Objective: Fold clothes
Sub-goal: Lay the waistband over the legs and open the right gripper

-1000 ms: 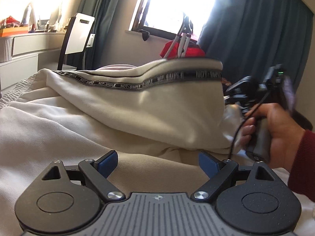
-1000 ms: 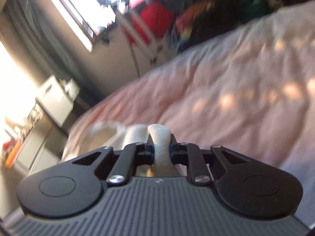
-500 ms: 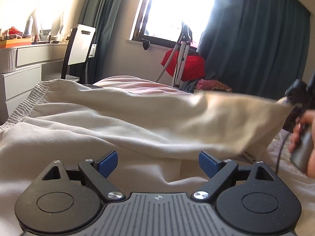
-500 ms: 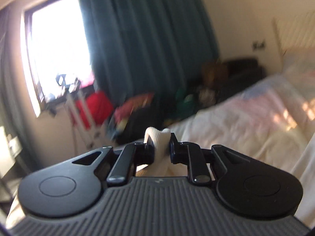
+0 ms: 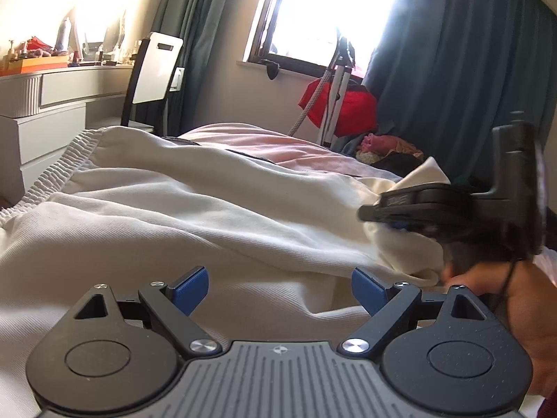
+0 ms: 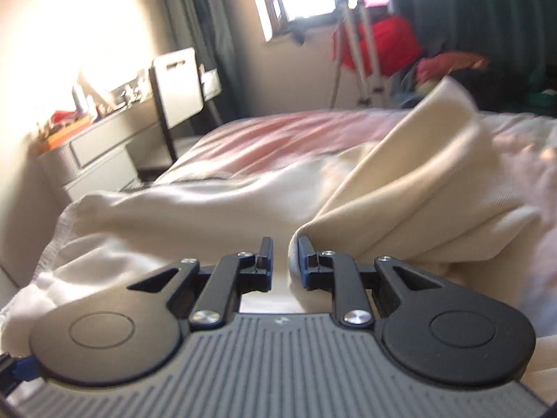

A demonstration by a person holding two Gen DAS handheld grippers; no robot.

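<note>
The left hand-held gripper (image 5: 280, 291) hovers low with its blue pads spread wide and nothing between them, the cream garment (image 5: 195, 209) spread directly beneath and ahead of it on the bed (image 5: 278, 146). The right hand-held gripper (image 6: 281, 261) has its jaws slightly parted around a narrow gap, with a raised fold of the garment touching its right finger; I cannot tell whether any cloth is still pinched. The garment's long axis seems to run from the elastic waistband (image 5: 52, 177) at far left across to that fold, so the right hand is nearer the end that probably needs laying flat next.
</note>
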